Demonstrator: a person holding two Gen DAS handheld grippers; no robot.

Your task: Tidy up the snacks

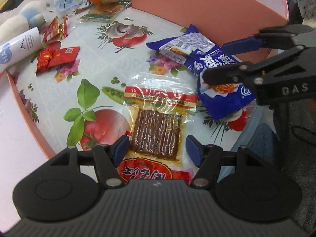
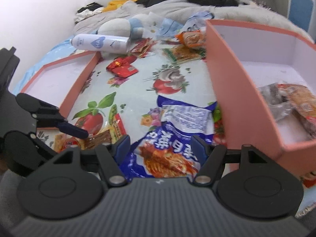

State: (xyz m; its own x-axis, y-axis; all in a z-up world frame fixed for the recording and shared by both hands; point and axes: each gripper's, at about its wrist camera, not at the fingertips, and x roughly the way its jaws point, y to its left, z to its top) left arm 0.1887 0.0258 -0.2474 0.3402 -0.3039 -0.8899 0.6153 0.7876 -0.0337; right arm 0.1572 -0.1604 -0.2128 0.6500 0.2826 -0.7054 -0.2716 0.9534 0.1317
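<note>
A clear packet with a brown ribbed slab and red label [image 1: 156,130] lies flat on the flowered tablecloth. My left gripper [image 1: 157,150] hangs over its near end, open, a blue pad on each side and neither pressing. A blue noodle-print snack bag [image 2: 177,118] lies beside the tall pink box [image 2: 227,90]. My right gripper [image 2: 161,147] straddles the bag, open, pads clear of it. In the left wrist view the right gripper [image 1: 214,62] hovers over that blue bag [image 1: 223,96]. One of the left gripper's fingers [image 2: 75,130] shows over the clear packet in the right wrist view.
The pink box holds a few snack packets [image 2: 296,102]. A shallow pink lid [image 2: 79,83] lies at the left. Red packets [image 2: 122,67], a white bottle [image 2: 100,43], a plush toy [image 2: 118,26] and more wrappers [image 2: 185,54] crowd the far side.
</note>
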